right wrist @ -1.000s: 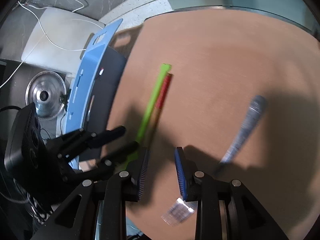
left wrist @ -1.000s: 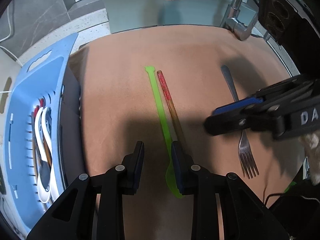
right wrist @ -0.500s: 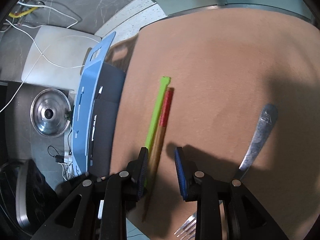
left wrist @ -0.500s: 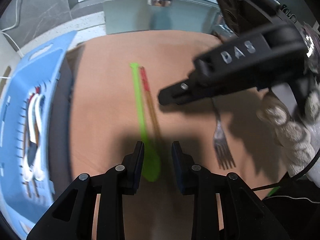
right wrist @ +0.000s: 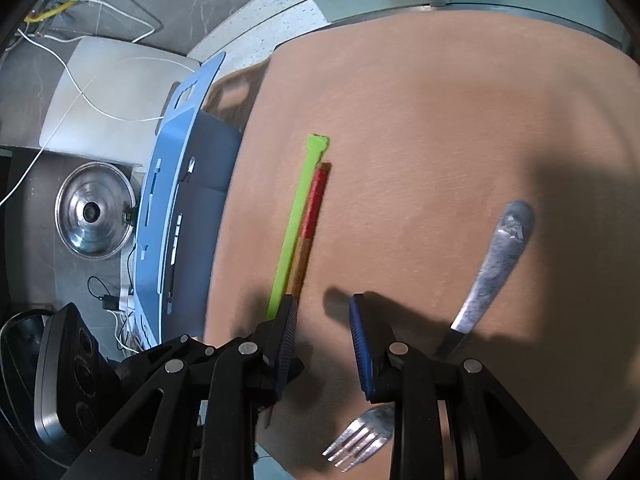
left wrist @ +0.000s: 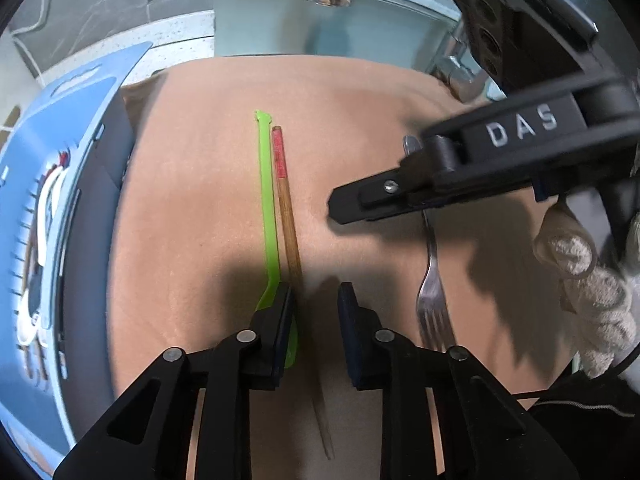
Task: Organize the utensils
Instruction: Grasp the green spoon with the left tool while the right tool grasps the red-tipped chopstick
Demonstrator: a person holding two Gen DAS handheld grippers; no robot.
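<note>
Left tool [left wrist: 314, 300] closing — chopstick [left wrist: 289, 224] between pads, green spoon [left wrist: 268, 216] just outside.

The spoon [left wrist: 267, 216] lies touching the chopstick's [left wrist: 289, 224] left side on the mat [left wrist: 192, 208]; the fork [left wrist: 431, 280] lies well apart, right; the rack [left wrist: 60, 184] stands left of the mat.
</note>
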